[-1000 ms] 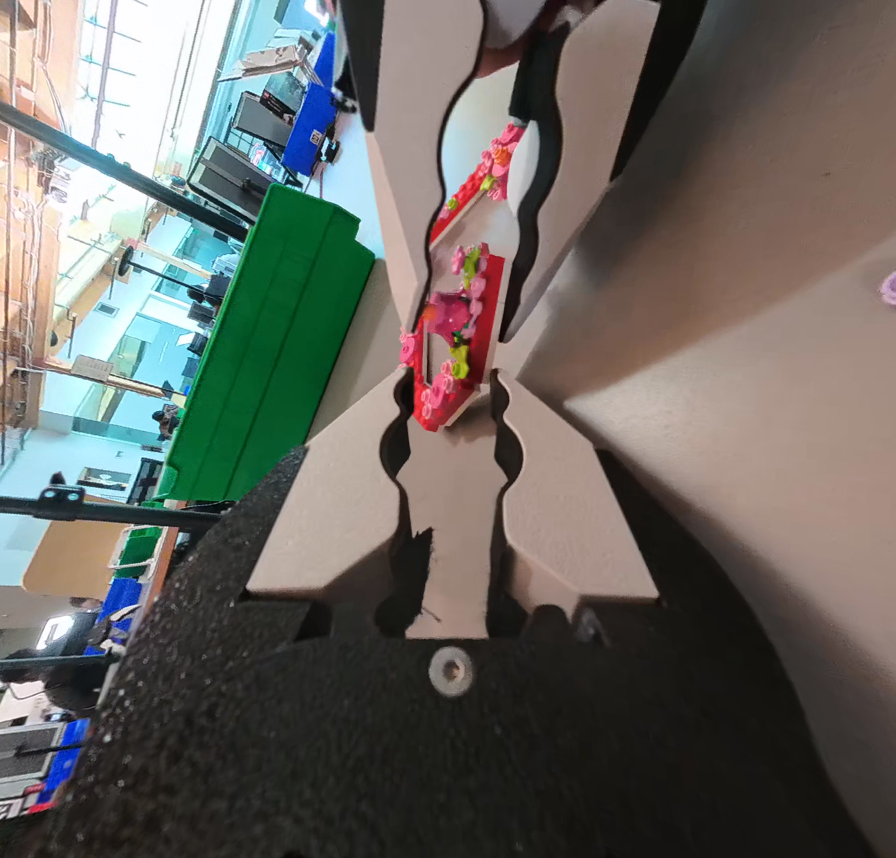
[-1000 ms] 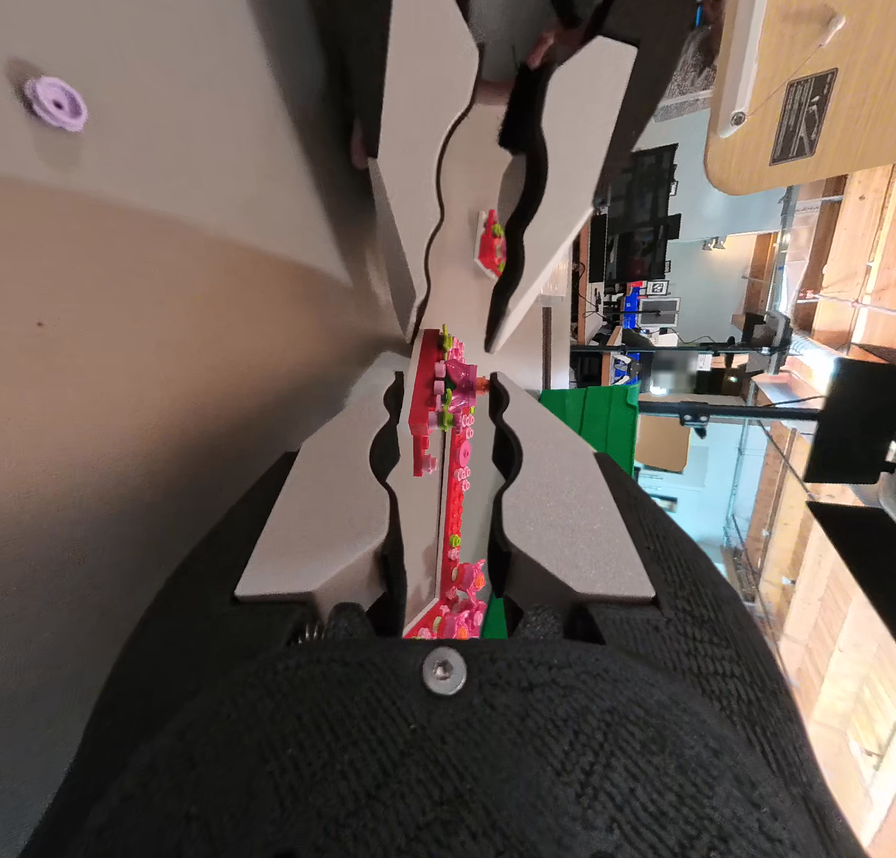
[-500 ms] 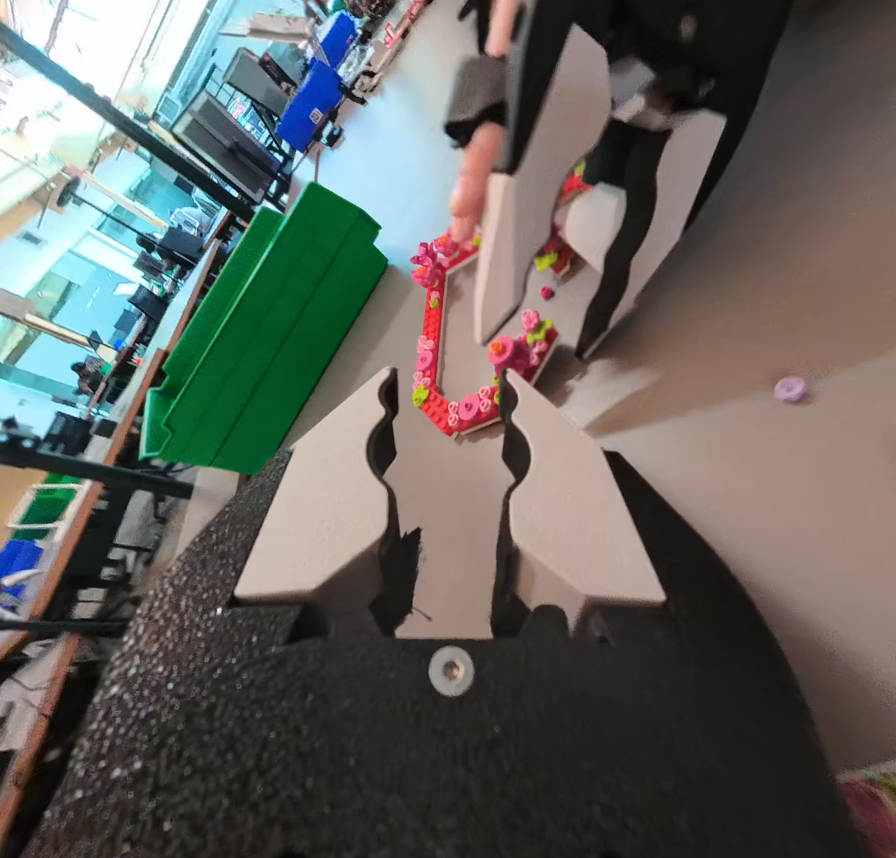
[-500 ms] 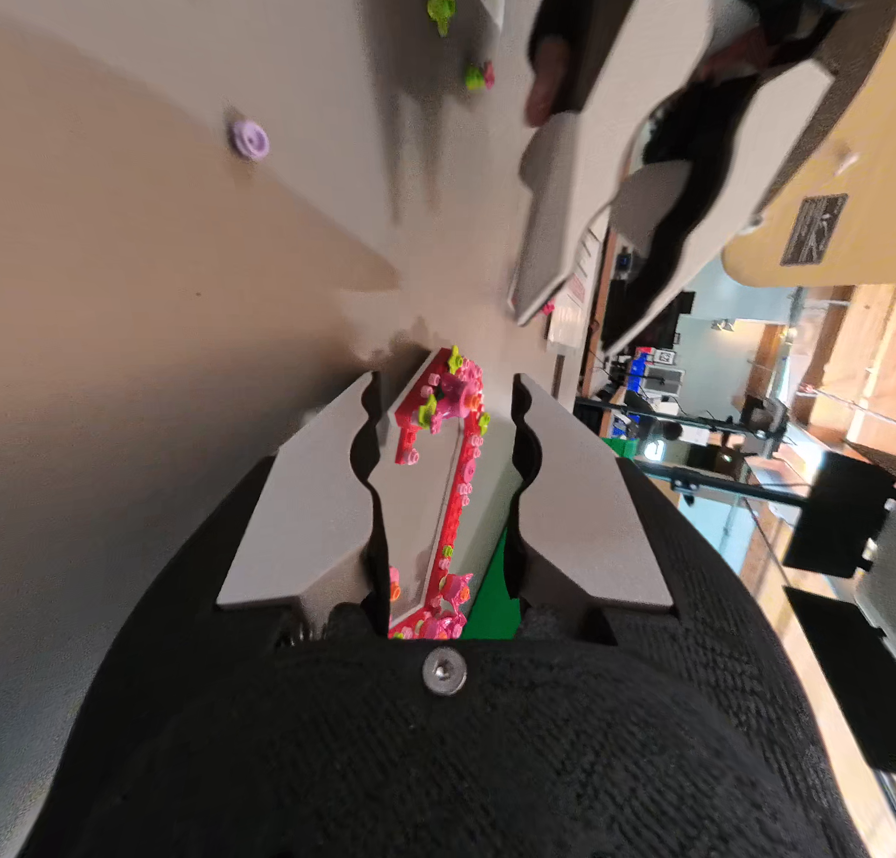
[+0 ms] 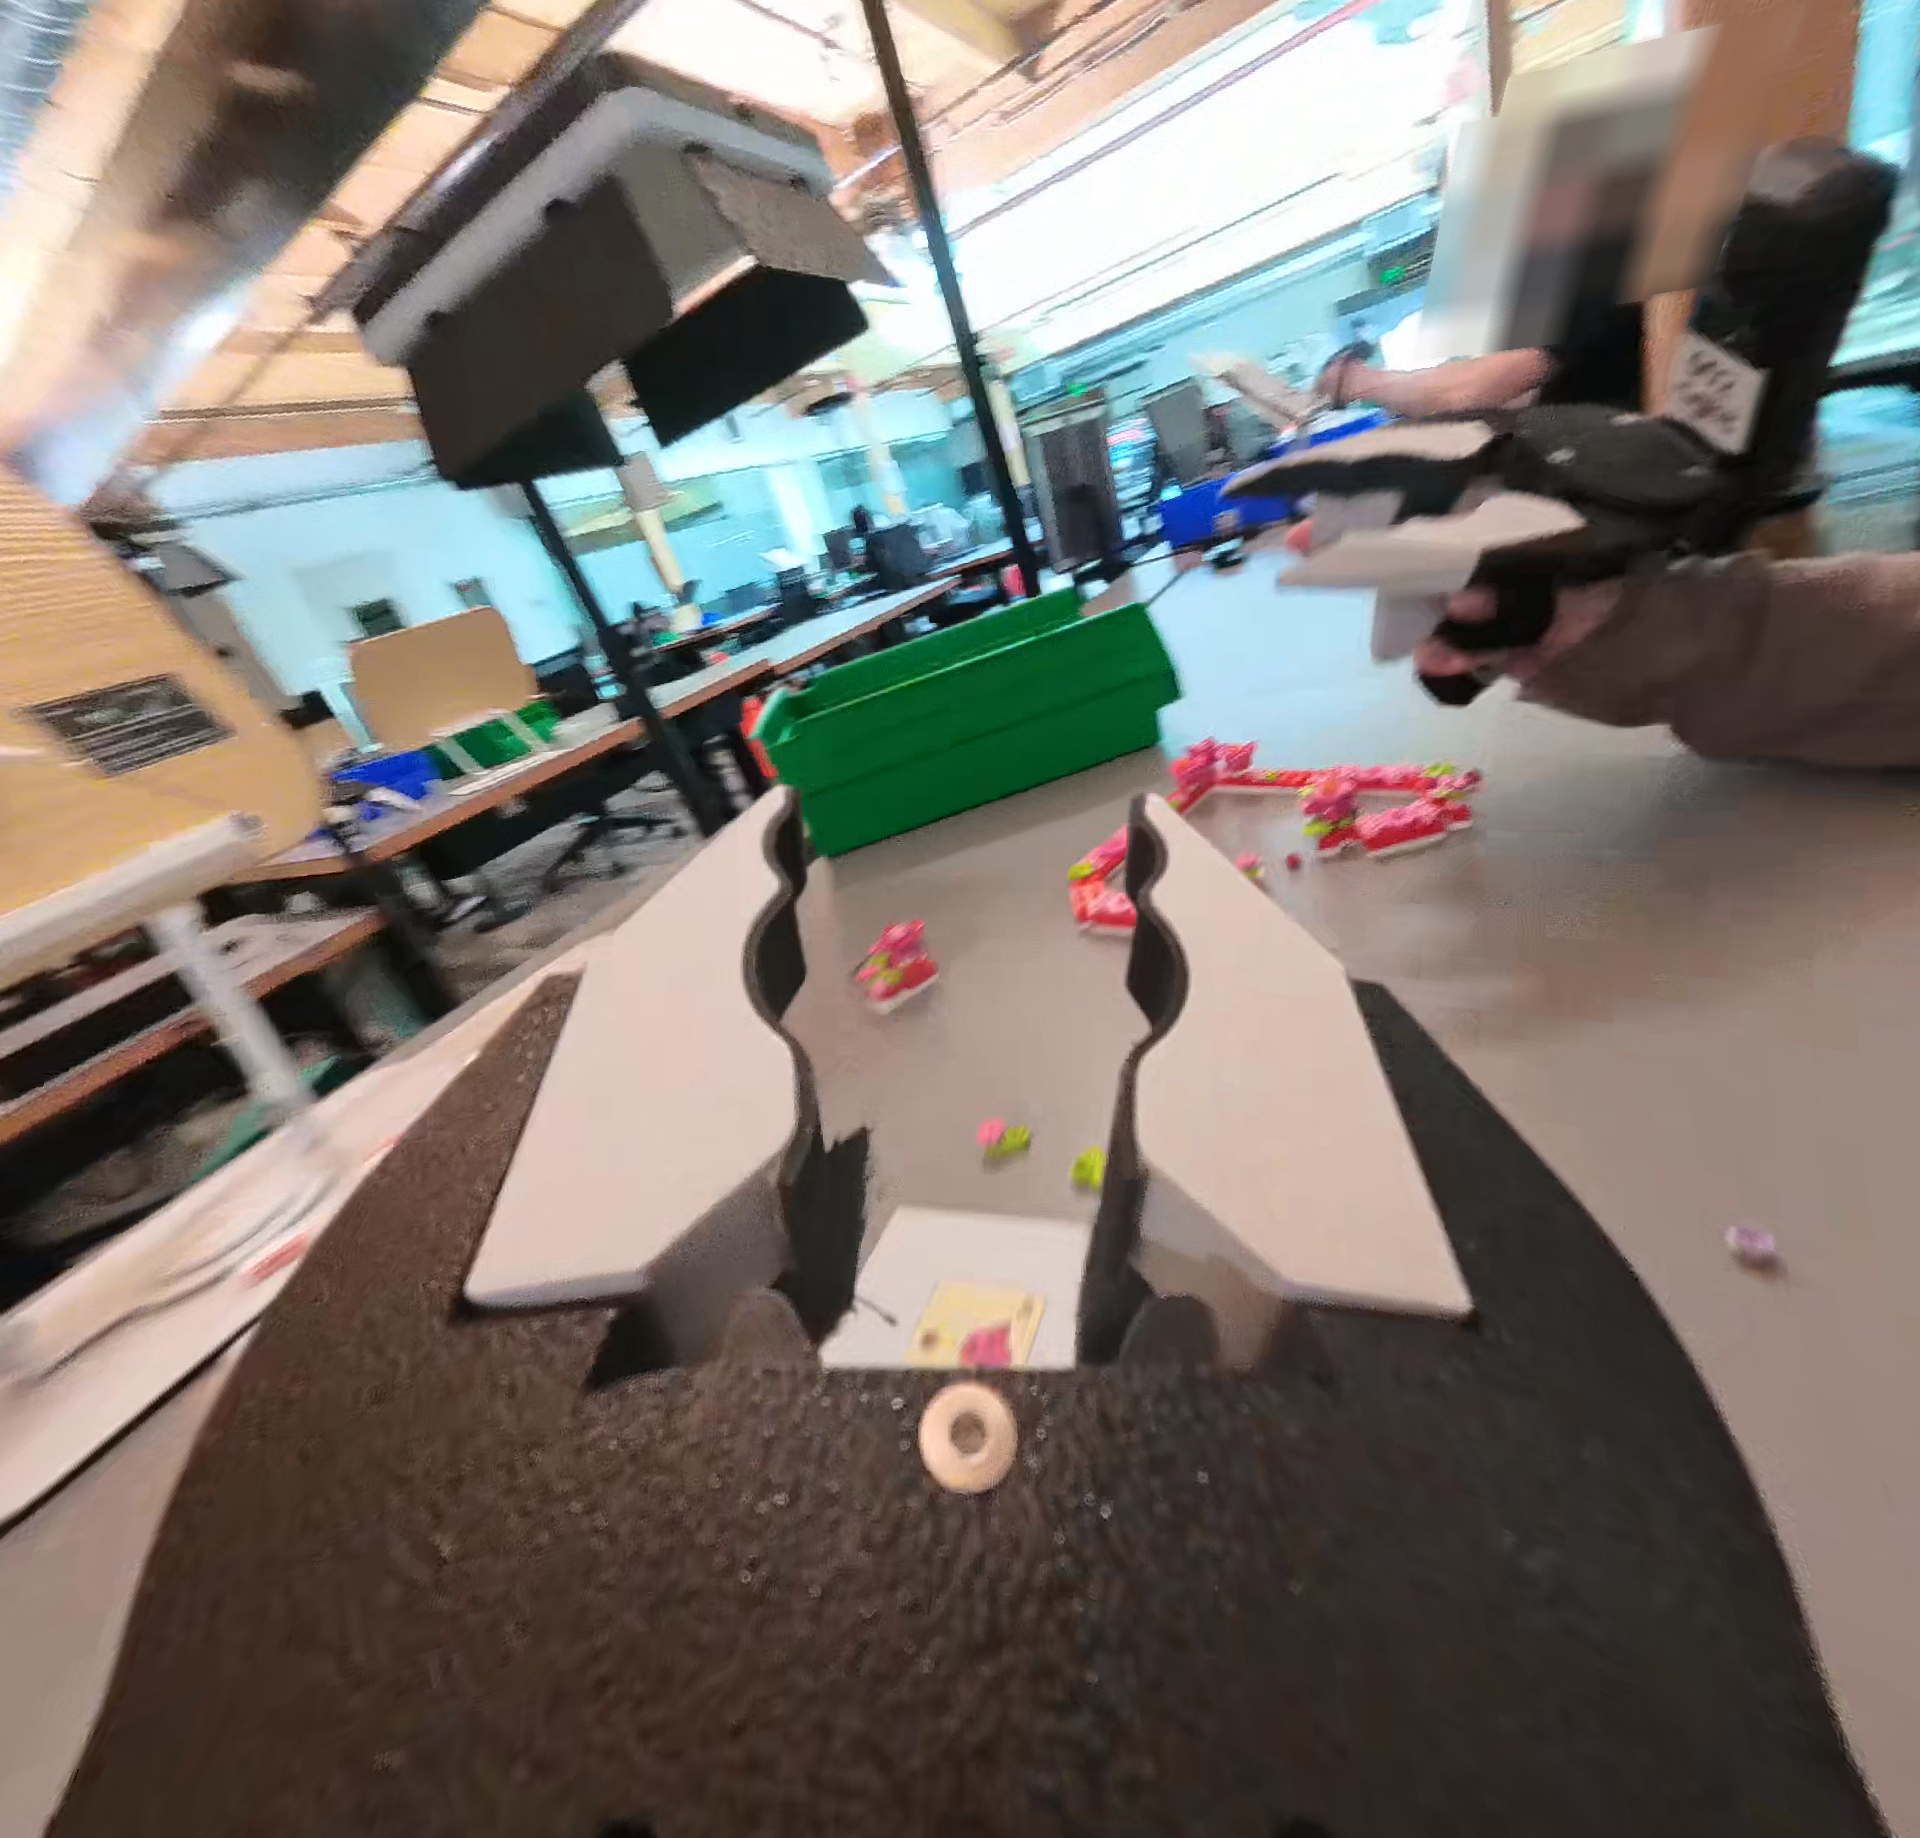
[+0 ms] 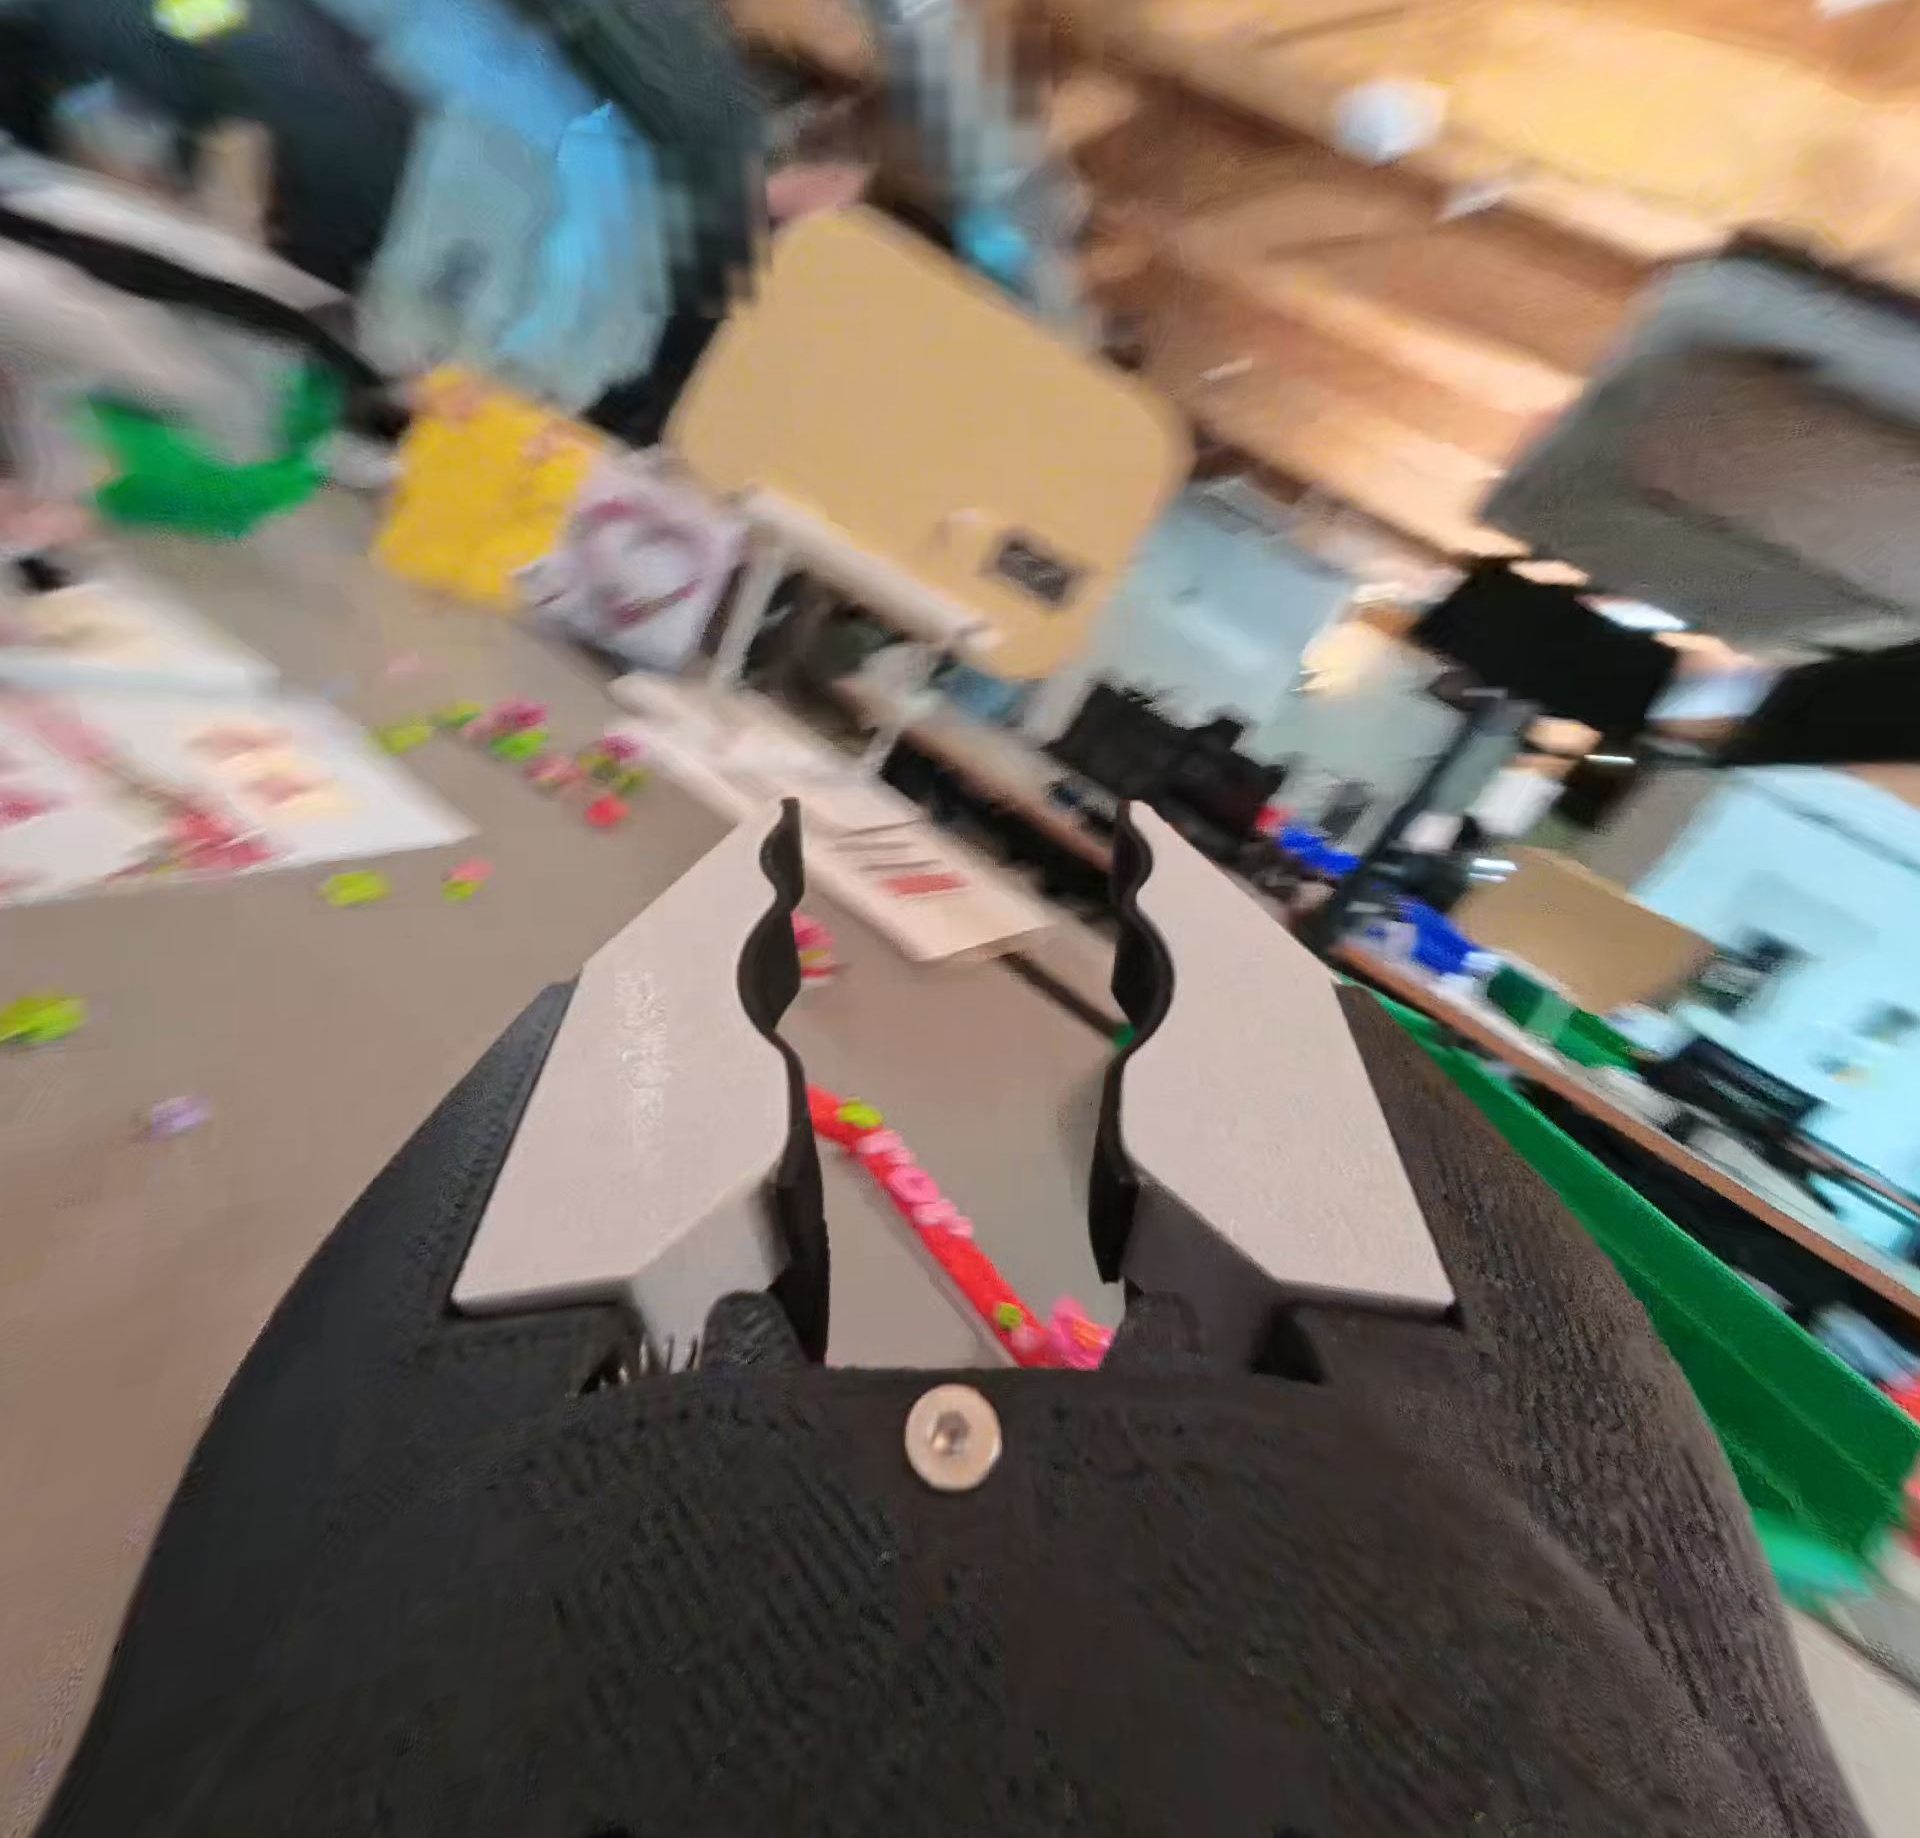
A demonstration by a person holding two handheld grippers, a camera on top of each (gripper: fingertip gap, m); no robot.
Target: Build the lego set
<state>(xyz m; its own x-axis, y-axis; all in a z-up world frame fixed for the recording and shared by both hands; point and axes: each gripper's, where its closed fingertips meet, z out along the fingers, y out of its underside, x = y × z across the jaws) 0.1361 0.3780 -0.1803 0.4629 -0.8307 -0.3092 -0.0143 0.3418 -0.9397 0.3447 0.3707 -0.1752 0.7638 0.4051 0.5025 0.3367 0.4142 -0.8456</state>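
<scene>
The red Lego frame with pink flowers (image 5: 1340, 812) lies on the grey table in separate pieces; a red corner piece (image 5: 1099, 889) and a small flowered piece (image 5: 899, 967) lie nearer. My left gripper (image 5: 964, 822) is open and empty, held above the table short of these pieces. My right gripper (image 5: 1382, 541) hangs in the air at the upper right, held by a hand. In the blurred right wrist view the right gripper (image 6: 956, 832) is open and empty above a red strip of the frame (image 6: 914, 1206).
A green bin (image 5: 966, 708) stands behind the frame; it also shows in the right wrist view (image 6: 1662, 1238). Loose green and pink bits (image 5: 1003, 1139) and a purple round piece (image 5: 1751, 1248) dot the table. Instruction sheets (image 6: 208, 780) and a booklet (image 5: 966, 1289) lie nearby.
Both grippers have drawn back and up from the red frame and turned level. The frame pieces now lie on the table, with neither gripper at them. The right wrist view is blurred by motion.
</scene>
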